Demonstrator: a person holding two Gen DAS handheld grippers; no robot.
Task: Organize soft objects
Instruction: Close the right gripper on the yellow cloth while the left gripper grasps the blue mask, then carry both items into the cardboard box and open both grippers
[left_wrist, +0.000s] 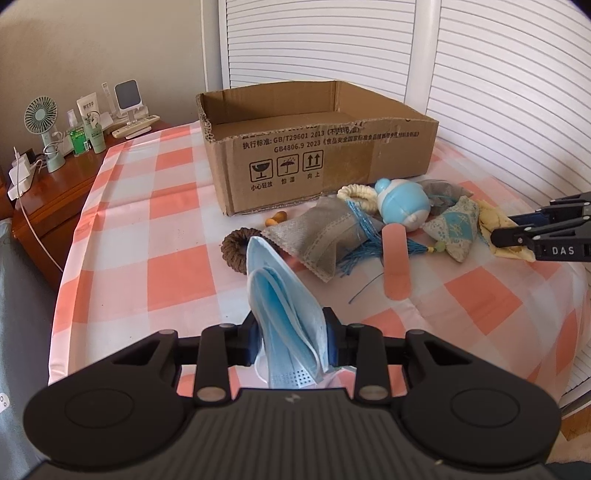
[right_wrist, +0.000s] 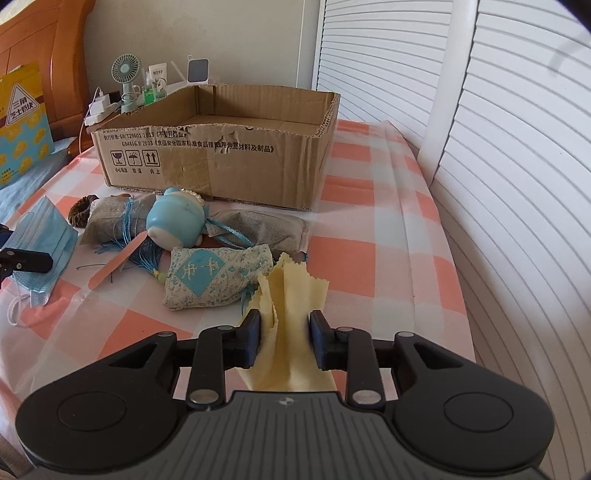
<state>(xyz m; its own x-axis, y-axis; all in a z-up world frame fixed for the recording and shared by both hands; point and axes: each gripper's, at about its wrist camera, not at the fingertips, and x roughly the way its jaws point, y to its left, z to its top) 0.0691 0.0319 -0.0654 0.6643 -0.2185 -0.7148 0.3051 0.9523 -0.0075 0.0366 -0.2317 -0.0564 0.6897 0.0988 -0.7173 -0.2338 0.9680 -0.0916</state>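
My left gripper (left_wrist: 293, 339) is shut on a folded blue face mask (left_wrist: 280, 295), held above the checked tablecloth (left_wrist: 147, 229). The mask (right_wrist: 48, 236) also shows at the left edge of the right wrist view. My right gripper (right_wrist: 284, 332) is shut on a bunched pale yellow cloth (right_wrist: 291, 291) that stands up between its pads and touches both. Beside it lies a blue-patterned sachet (right_wrist: 214, 277). An open cardboard box (left_wrist: 332, 155) stands behind the pile, and nothing shows inside it.
In front of the box lie a blue round toy (left_wrist: 402, 201), a grey sachet (left_wrist: 321, 236), a pink flat strip (left_wrist: 395, 266) and a brown woven ring (left_wrist: 234, 251). White louvred doors (left_wrist: 498, 92) stand behind. A wooden nightstand (left_wrist: 55, 192) at the left carries a fan and bottles.
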